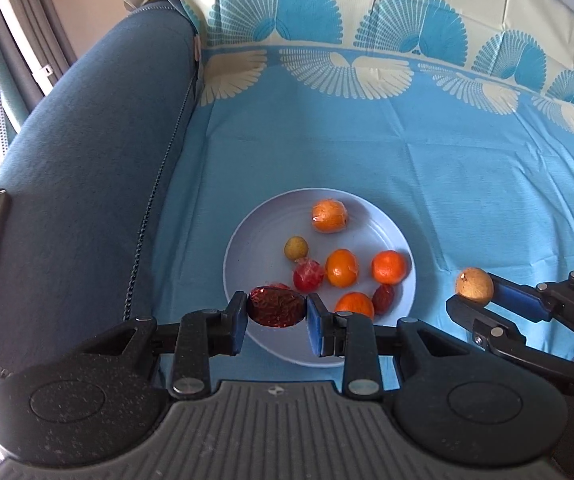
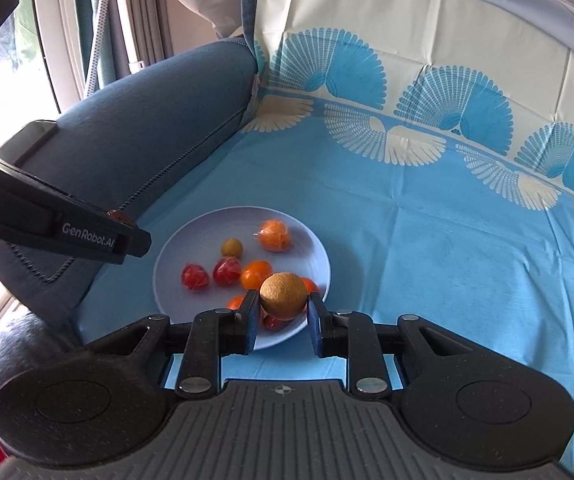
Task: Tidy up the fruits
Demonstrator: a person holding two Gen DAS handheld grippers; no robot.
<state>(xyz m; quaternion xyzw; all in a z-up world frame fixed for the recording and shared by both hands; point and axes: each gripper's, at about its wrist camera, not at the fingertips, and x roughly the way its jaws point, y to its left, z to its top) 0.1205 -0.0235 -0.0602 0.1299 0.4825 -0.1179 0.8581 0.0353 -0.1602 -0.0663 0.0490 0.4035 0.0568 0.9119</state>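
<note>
A pale blue plate [image 1: 247, 236] lies on the blue cloth and holds several small fruits: orange ones [image 1: 387, 267], red ones [image 1: 308, 276] and a small green-yellow one [image 1: 296, 247]. My left gripper [image 1: 277, 314] is shut on a dark red wrinkled fruit [image 1: 277, 306] above the plate's near rim. My right gripper [image 2: 281, 307] is shut on a round tan fruit [image 2: 283, 294] above the plate's [image 2: 191, 236] near right edge. It also shows in the left wrist view [image 1: 474, 285], right of the plate. The left gripper's finger [image 2: 87, 236] shows at the left of the right wrist view.
A blue sofa armrest [image 1: 87, 160] rises to the left of the plate. The blue cloth [image 1: 407, 160] with a fan pattern covers the seat and the backrest behind. A window and curtains are at the far left.
</note>
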